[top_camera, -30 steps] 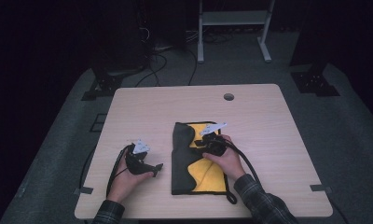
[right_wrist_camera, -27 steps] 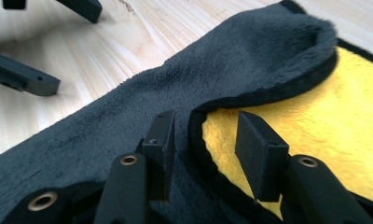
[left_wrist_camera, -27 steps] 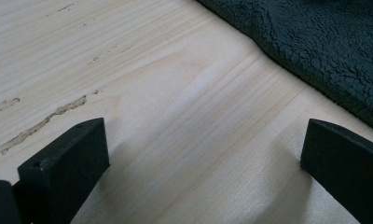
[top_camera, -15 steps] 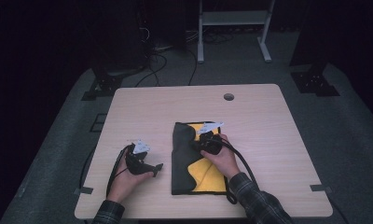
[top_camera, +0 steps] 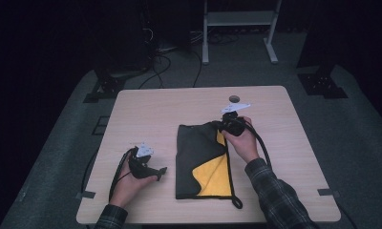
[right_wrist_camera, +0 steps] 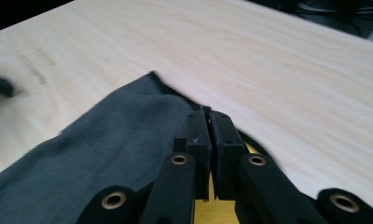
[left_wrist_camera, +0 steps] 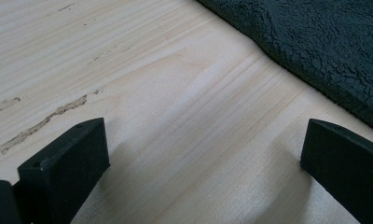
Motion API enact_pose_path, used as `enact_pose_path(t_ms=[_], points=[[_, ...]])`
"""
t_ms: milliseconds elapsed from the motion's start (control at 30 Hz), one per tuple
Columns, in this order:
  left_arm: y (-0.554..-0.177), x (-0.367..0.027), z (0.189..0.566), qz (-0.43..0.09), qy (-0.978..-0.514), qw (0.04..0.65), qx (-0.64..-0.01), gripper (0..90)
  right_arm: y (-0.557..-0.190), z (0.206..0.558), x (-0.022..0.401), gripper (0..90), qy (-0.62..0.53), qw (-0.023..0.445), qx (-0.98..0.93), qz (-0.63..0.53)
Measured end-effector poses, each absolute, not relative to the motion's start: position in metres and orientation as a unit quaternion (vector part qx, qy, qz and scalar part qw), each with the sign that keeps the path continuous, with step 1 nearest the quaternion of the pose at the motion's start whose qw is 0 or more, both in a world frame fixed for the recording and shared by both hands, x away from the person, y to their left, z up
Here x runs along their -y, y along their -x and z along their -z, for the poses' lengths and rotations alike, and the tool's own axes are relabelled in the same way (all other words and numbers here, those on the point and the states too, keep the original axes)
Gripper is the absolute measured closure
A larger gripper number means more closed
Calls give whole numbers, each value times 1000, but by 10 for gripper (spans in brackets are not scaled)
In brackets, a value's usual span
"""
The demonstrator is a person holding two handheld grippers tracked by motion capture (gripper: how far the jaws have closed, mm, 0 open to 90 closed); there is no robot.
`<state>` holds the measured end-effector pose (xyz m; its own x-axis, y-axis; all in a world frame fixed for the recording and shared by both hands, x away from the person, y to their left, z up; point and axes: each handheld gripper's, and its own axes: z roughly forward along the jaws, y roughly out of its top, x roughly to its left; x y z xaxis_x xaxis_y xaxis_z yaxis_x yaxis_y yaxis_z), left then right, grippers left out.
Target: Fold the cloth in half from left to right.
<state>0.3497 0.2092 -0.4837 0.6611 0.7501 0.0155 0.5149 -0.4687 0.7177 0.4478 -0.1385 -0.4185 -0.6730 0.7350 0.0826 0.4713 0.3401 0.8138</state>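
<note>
A cloth [top_camera: 198, 152], dark grey on one side and yellow [top_camera: 217, 179] on the other, lies in the middle of the wooden table [top_camera: 155, 109]. My right gripper [top_camera: 223, 126] is at the cloth's far right corner, shut on the dark edge. In the right gripper view the jaws [right_wrist_camera: 208, 122] are pressed together on the dark cloth [right_wrist_camera: 119, 135], with yellow showing beneath them. My left gripper [top_camera: 161, 171] rests on the table left of the cloth, open. Its view shows the gripper [left_wrist_camera: 203, 163] with bare wood between the jaws and the cloth's edge [left_wrist_camera: 315, 42] beyond.
A cable hole [top_camera: 234, 98] sits near the table's far edge, just beyond the right gripper. The right gripper's black cable [top_camera: 237, 202] loops beside the cloth's near right corner. A white stand [top_camera: 239, 19] and floor cables lie behind the table.
My right gripper has moved away from me toward the far edge, drawing the dark layer over the upper yellow area. The left gripper has stayed put.
</note>
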Motion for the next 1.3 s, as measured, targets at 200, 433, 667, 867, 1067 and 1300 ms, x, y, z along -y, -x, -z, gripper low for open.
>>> enact_pose_path(t_ms=[200, 433, 667, 867, 1067, 1300], points=[[-350, -209, 484, -167, -841, 352, -376, 0, -468, 426, 153, 862, -402, 155, -804, -409], [-350, -209, 484, -167, -840, 352, -377, 0, -489, 453, 162, 860, -436, 145, -805, -376], [-350, -209, 484, -167, -840, 352, -377, 0, -496, 470, 161, 832, -445, 142, -806, -365], [-350, -209, 484, -167, -840, 352, -377, 0, -497, 463, 166, 714, -452, 162, -788, -386], [-350, -209, 484, -168, -840, 352, -377, 0, -494, 450, 173, 666, -442, 163, -784, -405], [-350, -209, 484, -168, -840, 352, -378, 0, -492, 448, 184, 648, -433, 138, -798, -395]])
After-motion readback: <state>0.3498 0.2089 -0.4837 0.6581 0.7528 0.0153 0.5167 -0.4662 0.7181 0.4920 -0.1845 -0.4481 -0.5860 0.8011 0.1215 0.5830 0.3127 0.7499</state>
